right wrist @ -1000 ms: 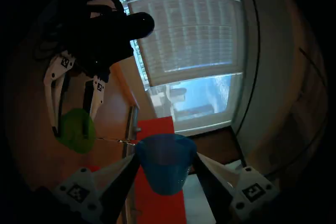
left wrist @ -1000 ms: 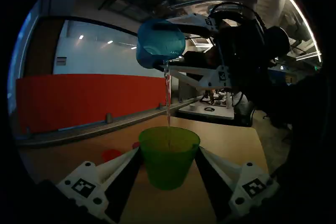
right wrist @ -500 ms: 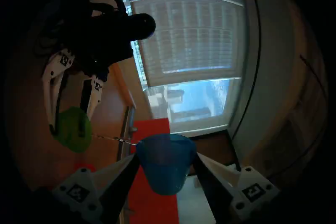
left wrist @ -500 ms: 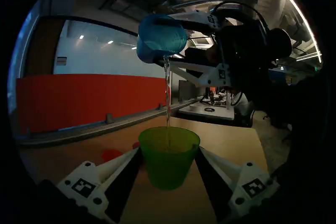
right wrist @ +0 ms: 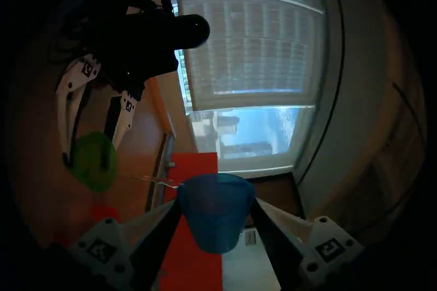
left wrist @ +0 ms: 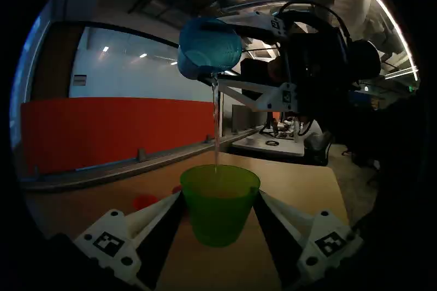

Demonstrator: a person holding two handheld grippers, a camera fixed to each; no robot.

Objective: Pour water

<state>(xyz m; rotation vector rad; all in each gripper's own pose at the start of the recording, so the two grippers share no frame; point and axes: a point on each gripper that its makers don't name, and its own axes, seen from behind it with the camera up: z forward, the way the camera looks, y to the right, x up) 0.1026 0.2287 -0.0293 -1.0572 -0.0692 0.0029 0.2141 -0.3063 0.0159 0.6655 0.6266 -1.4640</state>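
In the left gripper view my left gripper (left wrist: 219,220) is shut on an upright green cup (left wrist: 219,210) just above the wooden table (left wrist: 297,182). Above it the right gripper holds a blue cup (left wrist: 209,48) tipped on its side, and a thin stream of water (left wrist: 215,127) falls from its rim into the green cup. In the right gripper view my right gripper (right wrist: 216,225) is shut on the blue cup (right wrist: 216,217). The water stream (right wrist: 147,178) runs left toward the green cup (right wrist: 94,160), which sits between the left gripper's white fingers (right wrist: 68,105).
A red round object (left wrist: 145,201) lies on the table left of the green cup. An orange wall panel (left wrist: 109,127) and a metal rail (left wrist: 142,157) run behind the table. Window blinds (right wrist: 251,34) show in the right gripper view. A dark-clad person (left wrist: 333,83) holds the right gripper.
The blue cup has tipped a little further and risen slightly. The water stream has thinned. The green cup has stayed still.
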